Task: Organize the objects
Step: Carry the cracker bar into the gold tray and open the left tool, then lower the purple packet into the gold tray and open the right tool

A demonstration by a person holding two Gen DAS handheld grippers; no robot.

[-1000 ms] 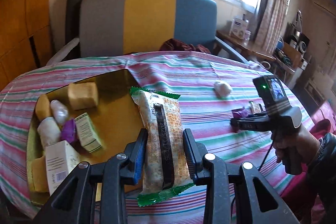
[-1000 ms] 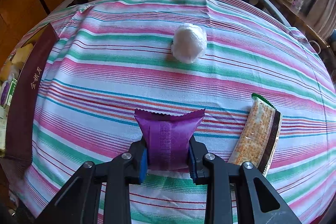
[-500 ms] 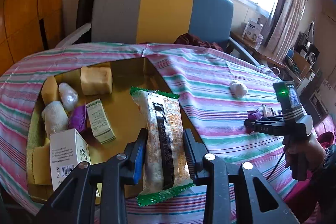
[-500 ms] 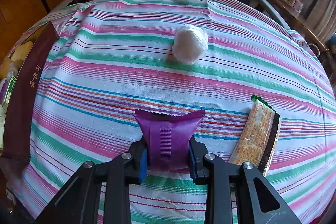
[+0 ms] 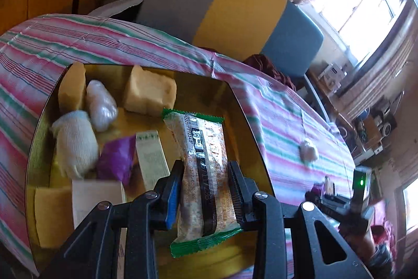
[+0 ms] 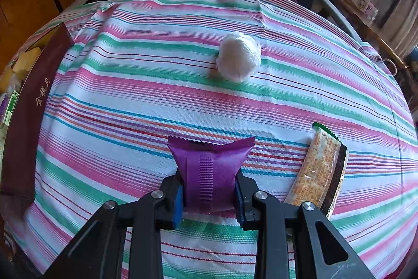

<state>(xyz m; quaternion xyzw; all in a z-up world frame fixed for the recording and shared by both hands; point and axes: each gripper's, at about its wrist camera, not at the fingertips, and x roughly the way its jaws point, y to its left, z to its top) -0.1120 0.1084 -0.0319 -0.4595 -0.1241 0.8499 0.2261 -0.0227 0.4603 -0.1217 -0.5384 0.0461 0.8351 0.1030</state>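
Observation:
My left gripper (image 5: 205,190) is shut on a long cracker packet (image 5: 203,169) with green ends, held above the gold-lined box (image 5: 243,111). Inside the box lie yellow sponge blocks (image 5: 149,92), a white cloth bundle (image 5: 75,145), a clear wrapped lump (image 5: 100,103), a purple packet (image 5: 117,161) and small cartons (image 5: 151,158). My right gripper (image 6: 209,195) is shut on a purple snack packet (image 6: 209,169) just over the striped tablecloth (image 6: 130,96). A white wrapped ball (image 6: 239,59) lies further ahead, and a second cracker packet (image 6: 321,166) lies to the right.
The box's dark red outer wall (image 6: 26,122) with gold characters stands at the left of the right wrist view. A grey, yellow and blue chair back (image 5: 224,7) stands behind the table. The person's hand with the right gripper (image 5: 337,200) shows at the left view's lower right.
My left gripper has carried the cracker packet leftward over the box and rolled, so the scene tilts. The right gripper and its purple packet have stayed put.

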